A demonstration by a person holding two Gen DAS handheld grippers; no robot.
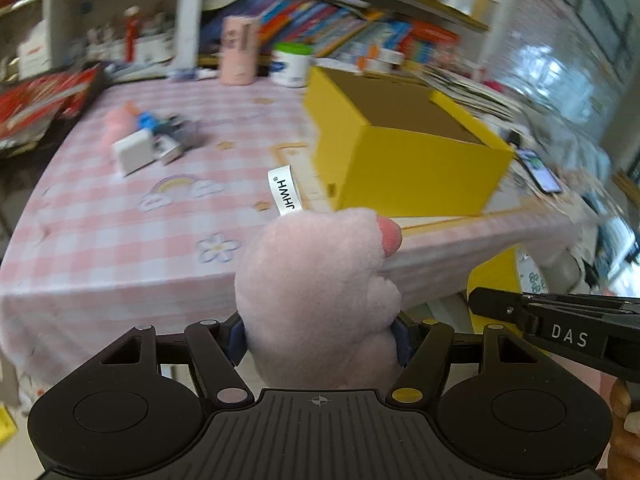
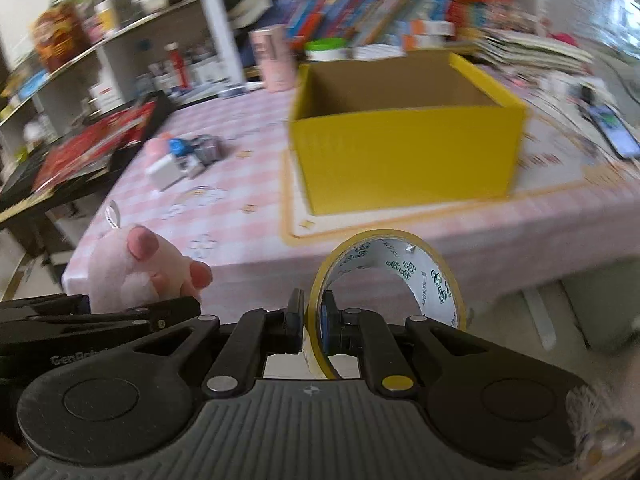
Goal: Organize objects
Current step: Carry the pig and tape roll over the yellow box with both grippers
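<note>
My left gripper (image 1: 320,336) is shut on a pink plush toy (image 1: 316,288) with a white label, held in the air in front of the table's near edge. The toy also shows at the left of the right wrist view (image 2: 136,268). My right gripper (image 2: 312,324) is shut on the rim of a roll of yellow tape (image 2: 400,276), held upright before the table edge. An open yellow cardboard box (image 1: 404,152) stands on the pink checked tablecloth (image 1: 120,232); in the right wrist view the box (image 2: 404,160) is straight ahead and looks empty.
A small pile of objects (image 1: 152,140), white, blue, grey and pink, lies on the table's left part. A pink cylinder (image 1: 238,50) and a green-lidded tub (image 1: 292,64) stand at the back. A phone (image 2: 612,130) lies right of the box. Shelves of books stand behind.
</note>
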